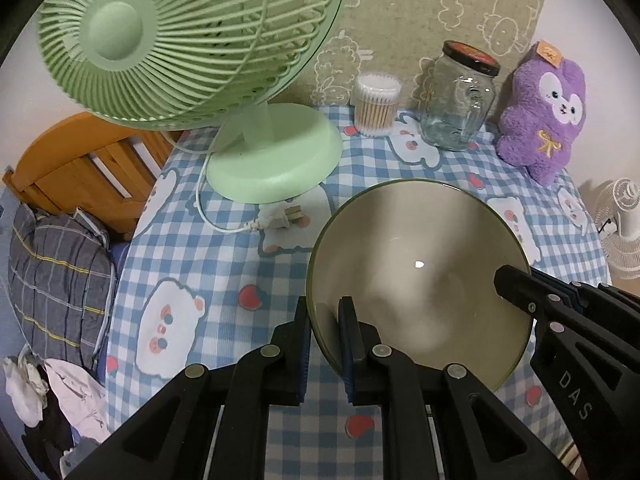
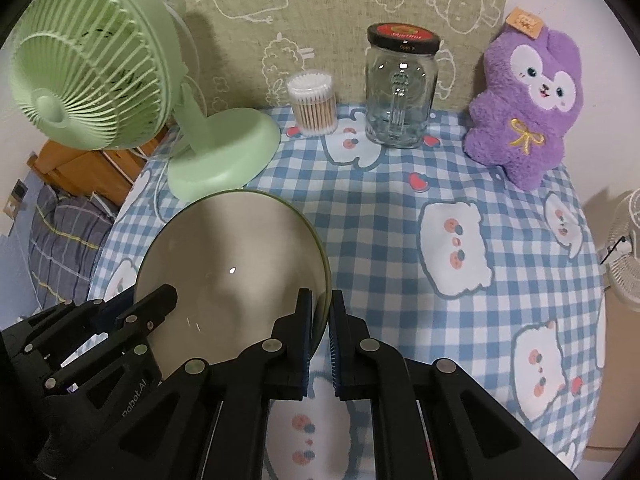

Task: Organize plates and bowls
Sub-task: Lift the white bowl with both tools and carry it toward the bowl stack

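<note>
Left fingers: I have the left gripper point(image 1: 324, 344) pinched onto the bowl point(image 1: 416, 280), one finger outside the wall and one inside, so the near-left rim sits clamped between the pads.
Right fingers: my right gripper point(image 2: 320, 340) is narrowed onto the same bowl's opposite rim, again one finger inside and one outside; in the left wrist view its tip reaches over the far-right edge.
Why two grips: I judge that holding both sides keeps the bowl level and stops it swinging, since a rim pinch on one side alone would let it tip.
Bowl: pale inside with a green edge, empty, mouth up, just in front of the green fan point(image 2: 120, 92) and near its base; I cannot tell whether it rests on the checked tablecloth point(image 2: 400, 220) or hangs just above.
Behind the fan's right: cotton swab tub point(image 2: 313, 104), then glass jar point(image 2: 400, 88), then purple plush toy point(image 2: 524, 108), all well apart from the bowl.
Other dishes: I see no plates or second bowl in either view.
Risk: the fan's cord point(image 1: 224, 220) lies close to the bowl's left.
</note>
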`<action>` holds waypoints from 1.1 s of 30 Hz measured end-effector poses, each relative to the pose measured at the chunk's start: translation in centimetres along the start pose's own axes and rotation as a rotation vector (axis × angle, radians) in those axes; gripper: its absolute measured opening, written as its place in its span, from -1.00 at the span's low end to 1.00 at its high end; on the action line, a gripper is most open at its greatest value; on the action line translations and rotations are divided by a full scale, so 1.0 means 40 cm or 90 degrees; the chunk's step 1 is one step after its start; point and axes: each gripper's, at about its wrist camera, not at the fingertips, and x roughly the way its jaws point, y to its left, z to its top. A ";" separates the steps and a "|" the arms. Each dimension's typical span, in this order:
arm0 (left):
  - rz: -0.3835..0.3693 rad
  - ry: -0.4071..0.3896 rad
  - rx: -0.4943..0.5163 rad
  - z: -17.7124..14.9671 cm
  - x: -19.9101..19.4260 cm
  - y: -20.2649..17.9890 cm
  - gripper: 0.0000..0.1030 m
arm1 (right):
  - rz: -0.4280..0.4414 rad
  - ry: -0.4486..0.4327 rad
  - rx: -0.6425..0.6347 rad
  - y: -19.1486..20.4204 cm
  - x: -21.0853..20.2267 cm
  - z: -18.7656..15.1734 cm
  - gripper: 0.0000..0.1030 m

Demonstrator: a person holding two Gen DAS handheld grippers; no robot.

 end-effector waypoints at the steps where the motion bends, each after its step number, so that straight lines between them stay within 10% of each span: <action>1: 0.000 -0.001 0.001 -0.004 -0.008 -0.001 -0.80 | -0.001 -0.003 -0.002 0.002 -0.011 -0.004 -0.80; 33: 0.001 -0.047 0.023 -0.216 -0.292 -0.060 -0.79 | -0.024 -0.053 -0.032 0.019 -0.314 -0.233 -0.80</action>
